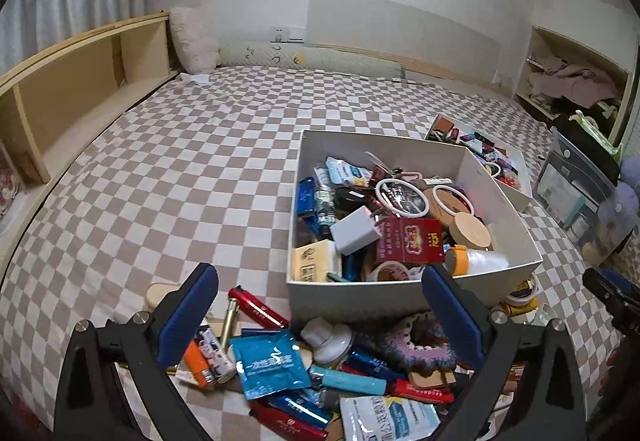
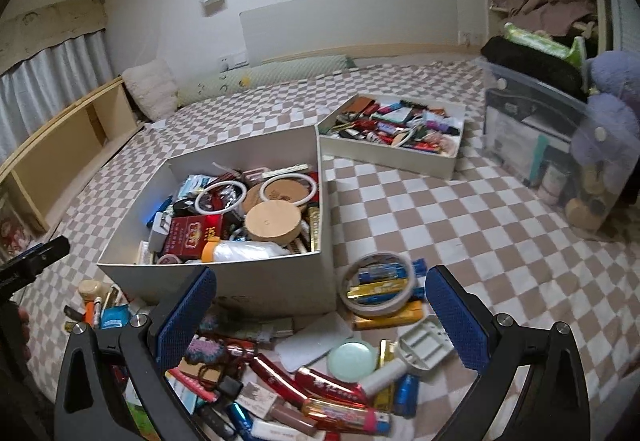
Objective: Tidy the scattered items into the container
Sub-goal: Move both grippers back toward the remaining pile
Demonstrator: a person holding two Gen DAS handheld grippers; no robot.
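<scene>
A white box [image 1: 500, 181], half full of small items, stands on the checkered bed; it also shows in the right wrist view [image 2: 280, 281]. Scattered items lie in front of it: a blue sachet [image 1: 268, 365], a red tube [image 1: 256, 307], a crocheted scrunchie [image 1: 416, 341], a tape roll [image 2: 378, 283] over batteries, a mint round lid [image 2: 352, 357] and a grey tray [image 2: 424, 349]. My left gripper [image 1: 320, 329] is open and empty above the pile. My right gripper [image 2: 320, 325] is open and empty above the pile's right part.
A second, shallow white box [image 2: 440, 159] with several small items stands behind to the right. A clear plastic bin [image 2: 552, 153] and a purple plush [image 2: 616, 97] are at the far right. A wooden shelf [image 1: 80, 81] runs along the left. Pillows [image 1: 196, 41] lie at the bed's head.
</scene>
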